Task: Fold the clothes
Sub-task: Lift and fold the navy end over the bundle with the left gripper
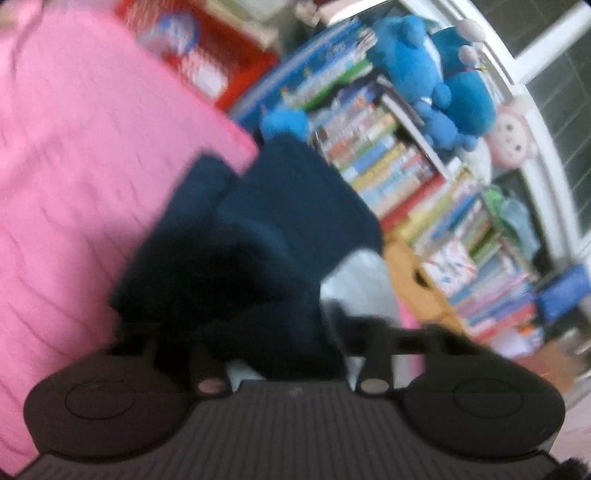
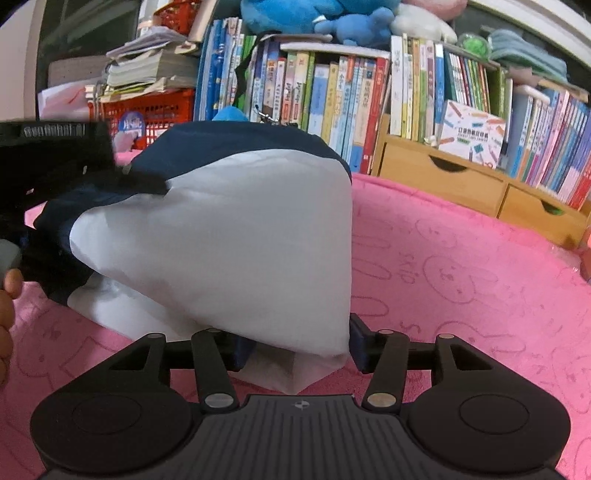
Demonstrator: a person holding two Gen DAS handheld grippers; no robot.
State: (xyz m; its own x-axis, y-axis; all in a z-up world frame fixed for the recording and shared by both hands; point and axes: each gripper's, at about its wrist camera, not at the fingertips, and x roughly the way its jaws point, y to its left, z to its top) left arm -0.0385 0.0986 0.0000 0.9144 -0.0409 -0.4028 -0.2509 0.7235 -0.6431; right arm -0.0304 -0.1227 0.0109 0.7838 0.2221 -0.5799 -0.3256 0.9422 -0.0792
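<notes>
A navy and white garment [image 2: 236, 229] lies bunched on the pink bunny-print blanket [image 2: 461, 277]. In the right wrist view my right gripper [image 2: 299, 350] has its blue pads either side of a white fold of the garment, jaws still set apart. The left gripper [image 2: 48, 177] shows at the left edge, on the navy part. In the blurred left wrist view my left gripper [image 1: 273, 347] has navy cloth [image 1: 258, 240] draped between its fingers; the fingertips are hidden.
A bookshelf [image 2: 351, 96] packed with books stands behind the blanket, with blue plush toys [image 2: 314, 14] on top. A red basket [image 2: 147, 110] and stacked papers sit at the left. Wooden drawers [image 2: 461, 177] are at the right.
</notes>
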